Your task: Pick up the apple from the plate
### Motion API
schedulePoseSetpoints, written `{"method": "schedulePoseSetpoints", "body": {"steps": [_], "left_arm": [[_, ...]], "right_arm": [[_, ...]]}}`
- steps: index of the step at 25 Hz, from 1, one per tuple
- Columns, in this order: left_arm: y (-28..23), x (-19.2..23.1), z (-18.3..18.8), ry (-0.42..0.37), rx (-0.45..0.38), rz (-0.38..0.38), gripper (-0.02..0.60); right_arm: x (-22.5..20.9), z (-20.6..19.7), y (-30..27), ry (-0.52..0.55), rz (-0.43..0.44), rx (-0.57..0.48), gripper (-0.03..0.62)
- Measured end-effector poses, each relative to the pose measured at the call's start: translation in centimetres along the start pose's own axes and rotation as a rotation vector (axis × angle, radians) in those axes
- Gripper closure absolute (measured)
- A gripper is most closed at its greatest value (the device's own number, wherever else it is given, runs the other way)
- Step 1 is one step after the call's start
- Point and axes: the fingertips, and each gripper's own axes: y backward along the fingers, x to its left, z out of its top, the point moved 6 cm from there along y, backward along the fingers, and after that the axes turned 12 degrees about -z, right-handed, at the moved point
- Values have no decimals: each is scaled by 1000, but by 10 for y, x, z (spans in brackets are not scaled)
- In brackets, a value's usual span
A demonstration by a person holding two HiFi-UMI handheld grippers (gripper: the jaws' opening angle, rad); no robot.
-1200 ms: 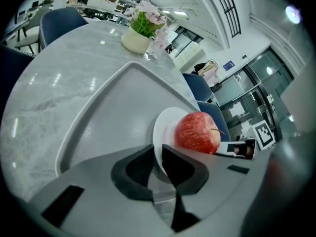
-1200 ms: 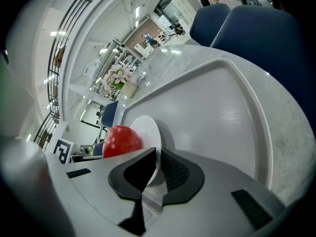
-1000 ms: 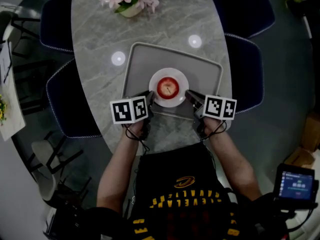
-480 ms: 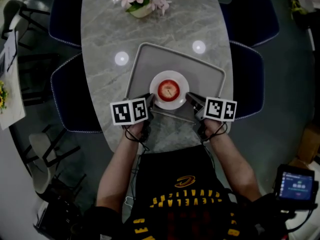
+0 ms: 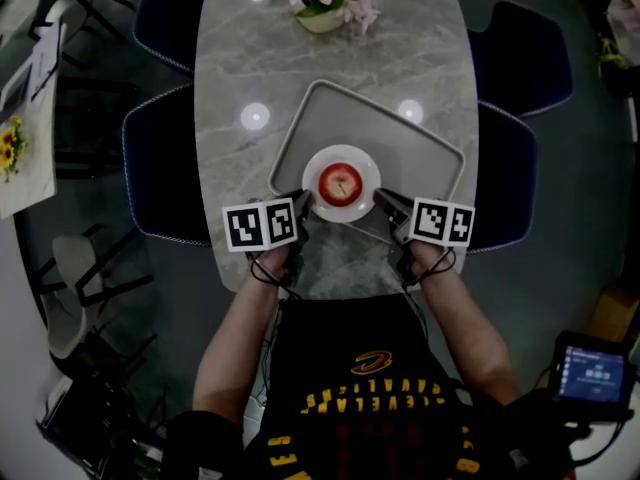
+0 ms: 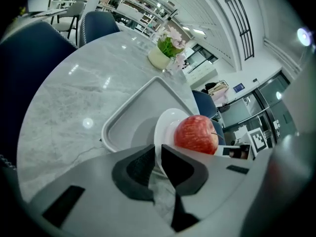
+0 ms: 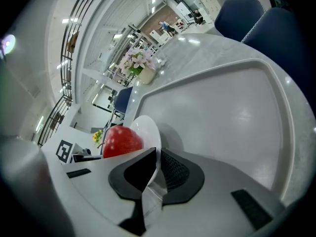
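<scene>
Apple (image 5: 340, 182) sits dead centre on the plate (image 5: 366, 163), tray (image 5: 425, 156) beneath, in the head view. Left gripper view: left gripper (image 6: 157, 154) clenched on the plate's rim. Right gripper view: right gripper (image 7: 158, 157) likewise, seemingly. Firm, smooth, rollable fruit, so grasp across its widest middle.

One apple (image 5: 340, 182), one plate (image 5: 314, 172), one tray (image 5: 425, 153) (plus one flowerpot (image 5: 322, 21)).
</scene>
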Motion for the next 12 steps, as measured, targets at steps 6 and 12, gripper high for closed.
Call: {"method": "schedulePoseSetpoints", "body": {"steps": [6,12], "left_arm": [[17,8,-20,44,-64,24,538],[40,16,-46,94,-129,52,538]], "right_arm": [[12,-7,-7,77,35,39,554],[25,-27,-10,141,62,82,554]]}}
